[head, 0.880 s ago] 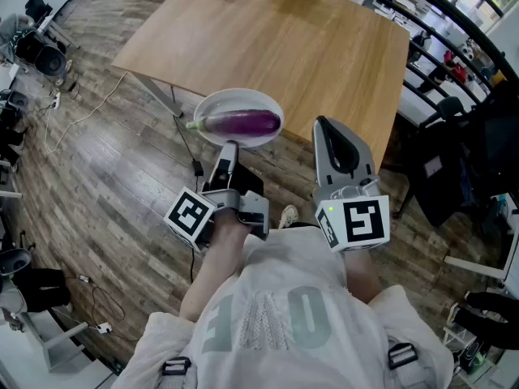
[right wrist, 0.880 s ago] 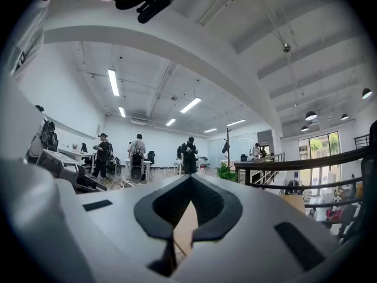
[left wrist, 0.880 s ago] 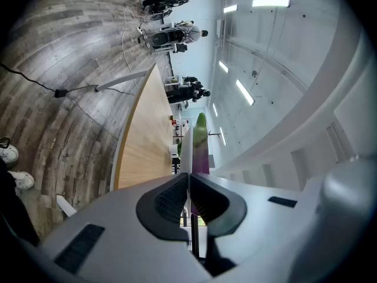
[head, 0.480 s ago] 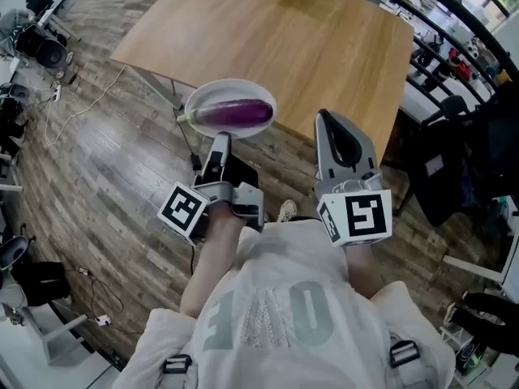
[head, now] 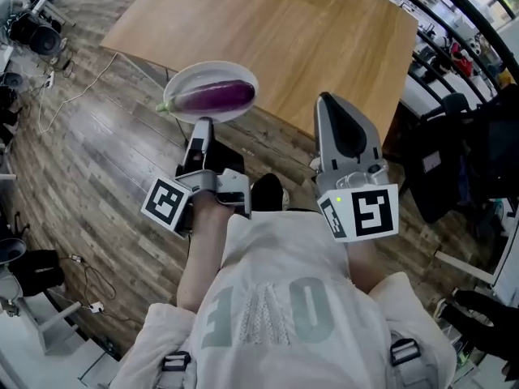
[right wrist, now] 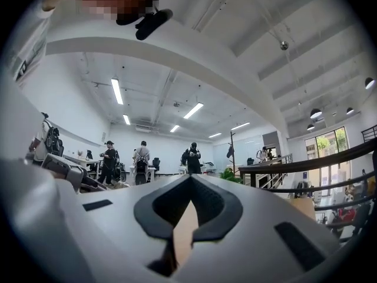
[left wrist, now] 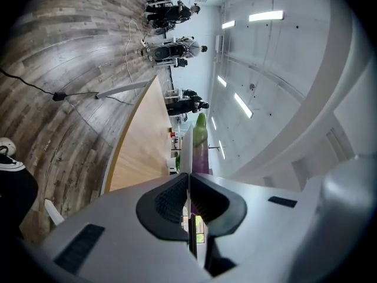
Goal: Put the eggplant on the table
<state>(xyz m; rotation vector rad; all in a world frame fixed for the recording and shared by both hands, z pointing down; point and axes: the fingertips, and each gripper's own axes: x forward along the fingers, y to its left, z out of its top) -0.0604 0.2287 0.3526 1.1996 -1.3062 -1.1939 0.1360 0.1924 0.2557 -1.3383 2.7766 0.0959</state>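
Right gripper [head: 323, 102] close to person's body: jaws pressed together, empty. Left gripper [head: 201, 125] clamped on rim of white plate [head: 185, 74], above wood floor [head: 97, 160]. Purple eggplant [head: 212, 96] lies on plate, at near edge of worktop [head: 284, 31].

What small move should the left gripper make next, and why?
Probably carry the plate forward over the table, keeping it level: the left gripper has its jaws shut on the rim, and the eggplant lies loose near the table's edge.
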